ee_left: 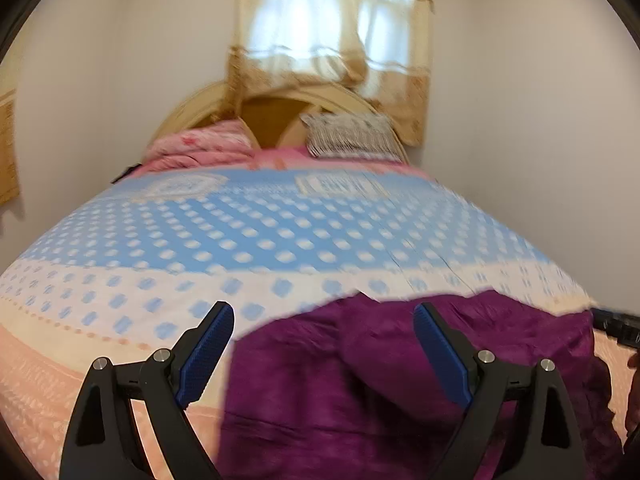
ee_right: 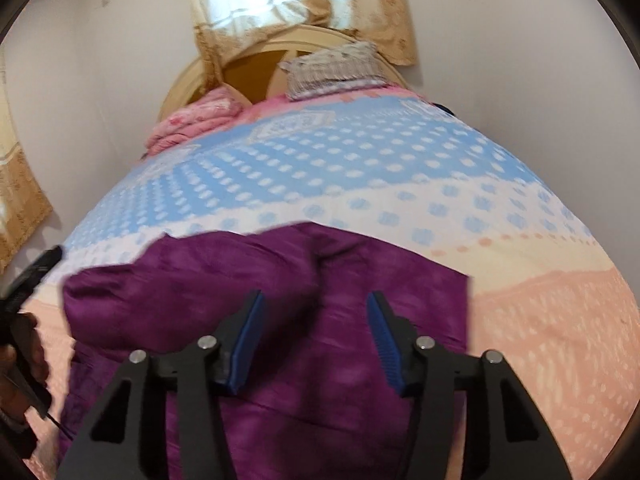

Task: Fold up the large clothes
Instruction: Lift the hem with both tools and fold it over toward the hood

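Purple garment point(ee_right: 280, 320) lies on the bedspread point(ee_right: 360, 168), no writing visible; both grippers spread, empty.

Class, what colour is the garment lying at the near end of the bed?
The garment is deep purple, faintly mottled; the right wrist view shows it best.

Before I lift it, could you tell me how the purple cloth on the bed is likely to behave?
The purple cloth is probably floppy: it lies in soft folds on the bedspread. It looks thin, so likely light. Lifted at one point, it would probably drape and sag instead of holding its shape.
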